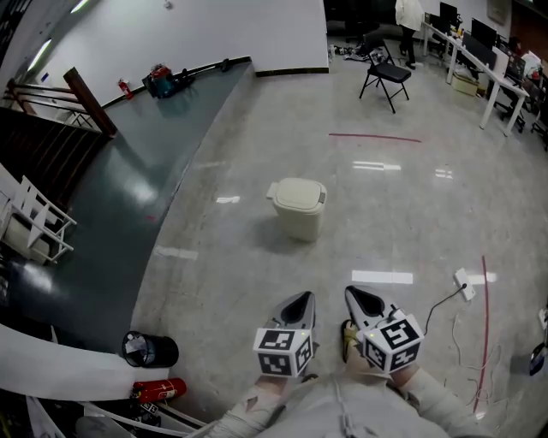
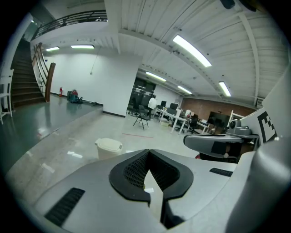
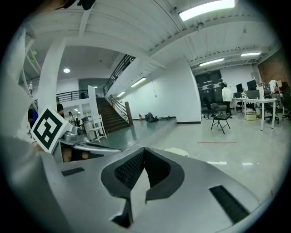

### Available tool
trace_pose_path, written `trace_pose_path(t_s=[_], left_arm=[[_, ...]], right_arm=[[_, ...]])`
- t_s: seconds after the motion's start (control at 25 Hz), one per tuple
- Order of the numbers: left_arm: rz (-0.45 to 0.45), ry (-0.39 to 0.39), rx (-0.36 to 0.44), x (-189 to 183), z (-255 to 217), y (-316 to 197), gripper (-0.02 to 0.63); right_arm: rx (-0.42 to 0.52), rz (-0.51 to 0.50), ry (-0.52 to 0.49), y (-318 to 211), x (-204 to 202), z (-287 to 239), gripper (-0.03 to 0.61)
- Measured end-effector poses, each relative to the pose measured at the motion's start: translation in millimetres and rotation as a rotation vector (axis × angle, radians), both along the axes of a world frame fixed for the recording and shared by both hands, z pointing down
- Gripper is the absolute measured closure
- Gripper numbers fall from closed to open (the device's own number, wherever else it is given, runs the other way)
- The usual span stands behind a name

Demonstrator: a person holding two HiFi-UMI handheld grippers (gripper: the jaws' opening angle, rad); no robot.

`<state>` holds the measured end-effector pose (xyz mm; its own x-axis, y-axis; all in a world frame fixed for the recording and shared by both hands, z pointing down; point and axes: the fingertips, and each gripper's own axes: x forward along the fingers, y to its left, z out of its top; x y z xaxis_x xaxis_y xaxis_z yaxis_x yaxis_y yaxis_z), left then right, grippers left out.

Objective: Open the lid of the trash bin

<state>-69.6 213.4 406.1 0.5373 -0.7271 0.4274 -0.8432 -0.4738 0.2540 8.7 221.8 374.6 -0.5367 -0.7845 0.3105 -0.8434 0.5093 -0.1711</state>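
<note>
Bin location: the trash bin [image 1: 297, 208] stands alone on the polished floor [image 1: 257, 282], well ahead of both grippers, with nothing beside it.
Lid: the lid [image 1: 298, 193] sits flat and closed on the cream body. Judged: opening not yet started.
Lid detail: there is a darker patch at the lid's right edge, possibly a latch or hinge; too small to tell.
Left gripper: the left gripper [image 1: 297, 308] is held low in front of the body. Its jaws meet at the tips with nothing between them; only floor shows through the slit.
Right gripper: the right gripper [image 1: 366, 304] is just beside the left, its jaws likewise together and empty.
Why held so: both point forward at the bin, side by side. This reads as a carrying posture for an approach, since neither is in reach of the lid.
Why the bin sits so: it is out in open floor, so it can be reached from any side.
Next move, judged: close the gap, then find the lid's free edge.
Count, task items: one trash bin, one lid, two grippers, two marker cubes (one per gripper).
Count, surroundings: one folding chair [image 1: 385, 77], one black can [image 1: 150, 349], one red fire extinguisher [image 1: 158, 390] lying by it, one white socket block [image 1: 465, 285] with its cable, and one person [image 1: 409, 17] far off by the desks.
</note>
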Motion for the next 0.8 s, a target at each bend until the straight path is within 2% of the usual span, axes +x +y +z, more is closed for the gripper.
trace_pose_path(t_s=[0.6, 0.8], left_arm=[[-0.074, 0.009, 0.012, 67, -8, -101, 0.609], [-0.102, 0.051, 0.001, 82, -10, -127, 0.609]], right_arm=[[0.007, -0.132, 0.037, -104, 52, -4, 0.574], [0.005, -0.172, 0.037, -136, 64, -1, 0.574]])
